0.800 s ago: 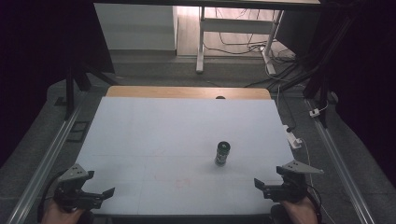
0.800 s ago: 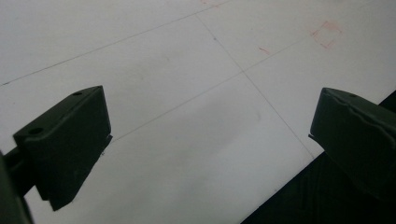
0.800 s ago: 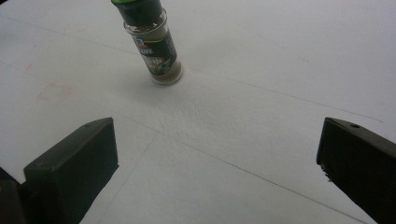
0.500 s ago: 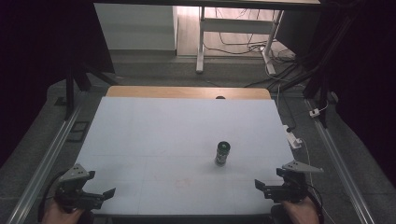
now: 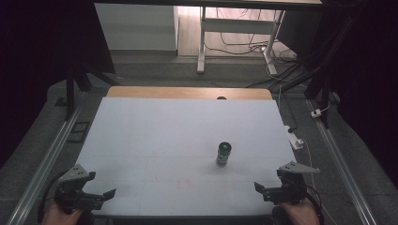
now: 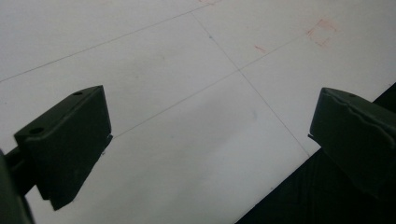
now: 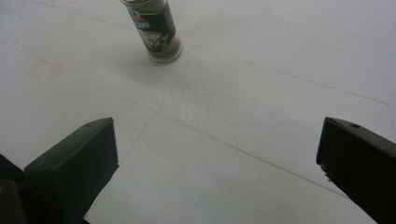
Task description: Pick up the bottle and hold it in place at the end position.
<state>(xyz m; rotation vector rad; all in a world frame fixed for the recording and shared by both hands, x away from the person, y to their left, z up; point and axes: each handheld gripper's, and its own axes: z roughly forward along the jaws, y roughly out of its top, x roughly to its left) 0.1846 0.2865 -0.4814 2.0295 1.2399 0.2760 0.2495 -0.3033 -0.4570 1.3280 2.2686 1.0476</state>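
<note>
White counter (image 5: 155, 140) lies under my rig. At its near left corner my left tongs (image 5: 101, 197) gape empty; a spice jar (image 5: 224, 153) stands upright right of centre; my right tongs (image 5: 264, 189) gape at the near right corner.

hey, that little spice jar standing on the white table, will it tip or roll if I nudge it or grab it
The spice jar stands upright, tall on a narrow base, so a high nudge would probably tip it. Its round body would then likely roll across the flat table. Its walls look smooth and rigid, so it may slip unless squeezed firmly.
</note>
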